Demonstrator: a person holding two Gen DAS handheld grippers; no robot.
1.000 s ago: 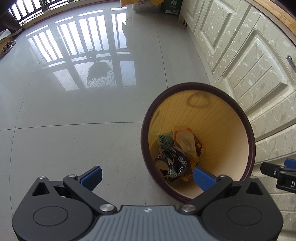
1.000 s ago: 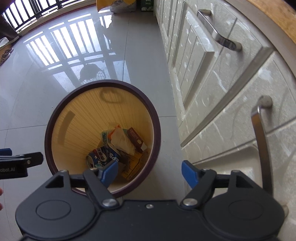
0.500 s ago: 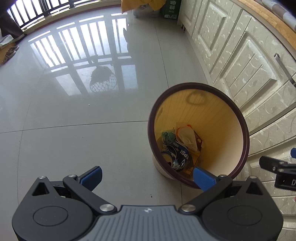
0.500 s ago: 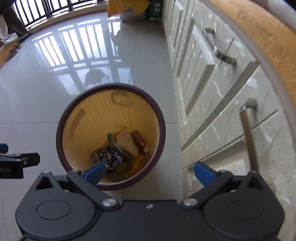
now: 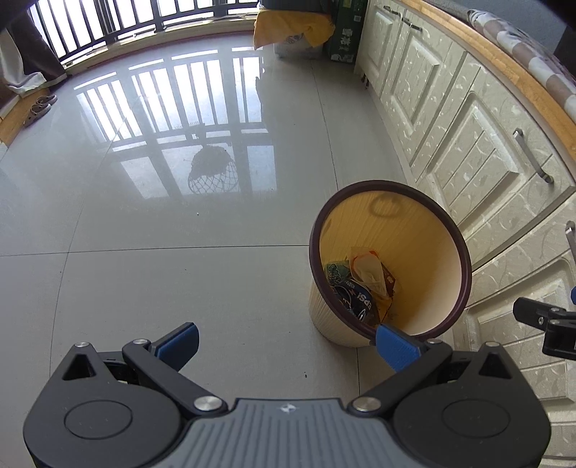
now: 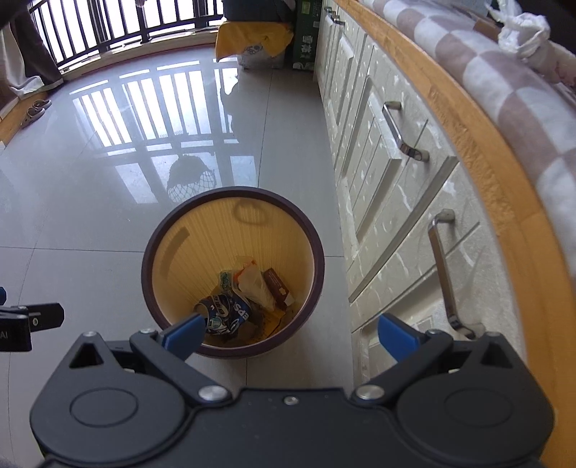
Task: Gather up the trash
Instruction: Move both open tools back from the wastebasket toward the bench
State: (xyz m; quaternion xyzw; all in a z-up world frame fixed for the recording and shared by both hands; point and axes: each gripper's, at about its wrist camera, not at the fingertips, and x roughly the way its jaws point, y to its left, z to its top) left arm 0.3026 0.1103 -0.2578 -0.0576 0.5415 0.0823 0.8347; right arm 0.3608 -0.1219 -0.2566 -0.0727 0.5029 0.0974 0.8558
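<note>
A round cream waste bin [image 5: 428, 230] with a dark brown rim stands on the tiled floor by the cabinets; it also shows in the right wrist view [image 6: 201, 248]. Inside lie a crushed blue Pepsi can [image 6: 225, 313], a tan wrapper [image 6: 253, 284], a brown packet [image 6: 277, 289] and a green wrapper [image 5: 334, 271]. My left gripper [image 5: 288, 342] is open and empty, above the floor left of the bin. My right gripper [image 6: 291, 333] is open and empty, above the bin's near right edge.
Cream cabinets [image 6: 378, 151] with metal handles [image 6: 397, 131] run along the right under a wooden counter edge [image 6: 478, 144] covered by a checked cloth [image 6: 504, 82]. A yellow cloth [image 5: 288, 25] and a green box [image 5: 345, 36] stand at the far wall. Sandals [image 5: 37, 106] lie far left.
Both grippers have risen and pulled back from the bin, so it looks smaller and farther. More of the counter and cloth shows. Both stay open and empty.
</note>
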